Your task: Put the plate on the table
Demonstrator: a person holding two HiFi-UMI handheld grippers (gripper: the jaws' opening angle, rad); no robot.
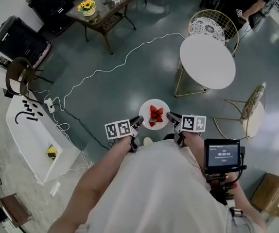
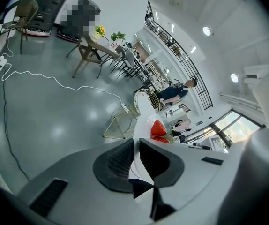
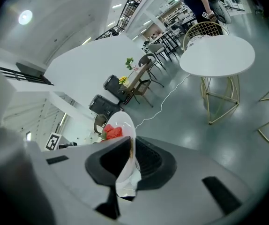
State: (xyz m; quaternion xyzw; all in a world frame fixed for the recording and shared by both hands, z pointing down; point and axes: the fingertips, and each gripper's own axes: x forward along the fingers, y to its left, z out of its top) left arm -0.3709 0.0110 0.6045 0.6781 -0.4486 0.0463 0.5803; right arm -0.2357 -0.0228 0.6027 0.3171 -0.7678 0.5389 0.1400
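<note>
Gripping the plate of strawberries by opposite rims — left tool, right tool

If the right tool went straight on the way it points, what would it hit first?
The right tool is shut on the plate rim, so it would slide over the plate into the strawberries first; the left tool probably lies beyond.

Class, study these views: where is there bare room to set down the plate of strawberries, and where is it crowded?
The round white tabletop is bare; a gold wire chair borders its far side. The dark side table is crowded with yellow flowers and other items. The left tool and right tool clamp the white plate.
</note>
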